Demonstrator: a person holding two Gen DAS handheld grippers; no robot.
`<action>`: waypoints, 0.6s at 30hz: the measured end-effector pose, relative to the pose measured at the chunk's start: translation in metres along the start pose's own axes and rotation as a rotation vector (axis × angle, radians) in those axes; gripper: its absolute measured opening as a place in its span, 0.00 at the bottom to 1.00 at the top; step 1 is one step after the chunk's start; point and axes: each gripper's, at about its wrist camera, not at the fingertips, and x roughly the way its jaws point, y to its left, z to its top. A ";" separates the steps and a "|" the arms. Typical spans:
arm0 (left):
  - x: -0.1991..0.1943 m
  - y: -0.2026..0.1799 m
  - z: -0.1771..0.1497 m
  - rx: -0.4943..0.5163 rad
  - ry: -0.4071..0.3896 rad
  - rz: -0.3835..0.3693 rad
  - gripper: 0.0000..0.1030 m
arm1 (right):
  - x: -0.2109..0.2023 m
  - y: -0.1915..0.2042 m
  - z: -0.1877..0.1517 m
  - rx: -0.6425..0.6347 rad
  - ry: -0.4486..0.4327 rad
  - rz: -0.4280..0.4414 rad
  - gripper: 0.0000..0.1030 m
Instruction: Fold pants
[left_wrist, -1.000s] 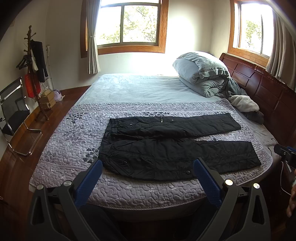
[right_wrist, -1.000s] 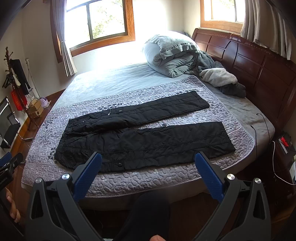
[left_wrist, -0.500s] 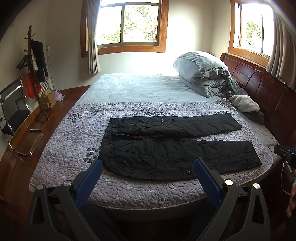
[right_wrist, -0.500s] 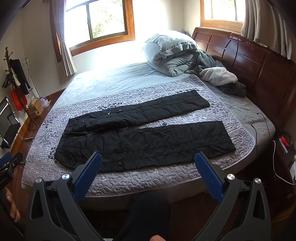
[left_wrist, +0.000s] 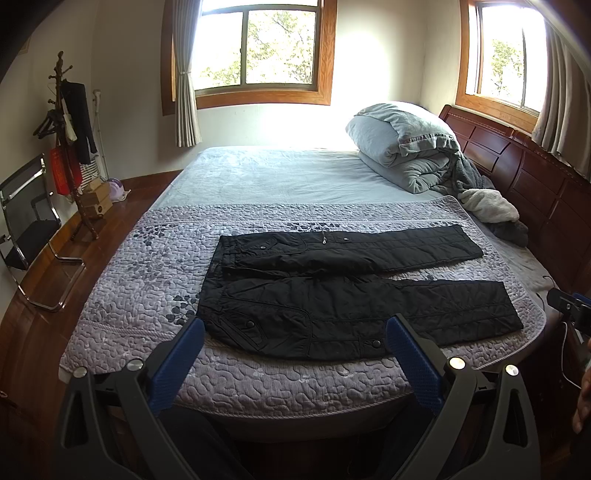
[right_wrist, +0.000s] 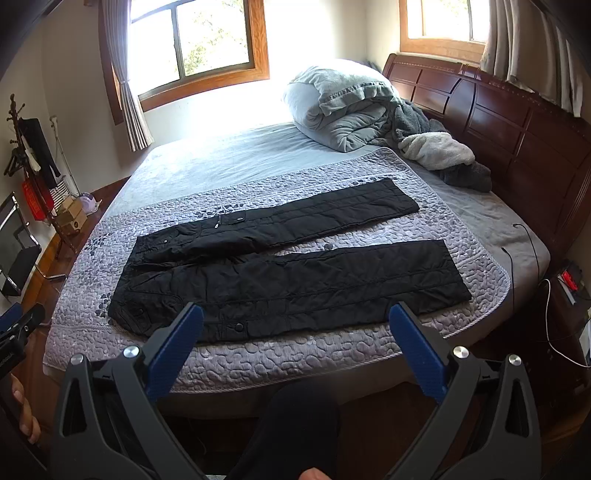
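Black quilted pants lie flat on the purple quilted bedspread, waist to the left, both legs spread apart and pointing right. They also show in the right wrist view. My left gripper is open and empty, held back from the near bed edge, in front of the waist end. My right gripper is open and empty, also held short of the bed edge, in front of the near leg.
A folded grey duvet and loose clothes lie by the wooden headboard. A coat stand and a chair stand left of the bed. A cable trails off the right bed edge.
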 end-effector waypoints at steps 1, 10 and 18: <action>0.000 0.000 0.000 0.000 -0.001 -0.001 0.97 | 0.000 0.000 0.000 0.000 0.000 0.000 0.98; 0.001 0.000 -0.001 -0.001 0.001 0.001 0.97 | 0.001 0.000 0.000 -0.001 0.003 -0.002 0.98; 0.015 0.005 -0.003 -0.016 0.034 -0.021 0.97 | 0.011 0.002 0.001 -0.001 0.013 0.002 0.98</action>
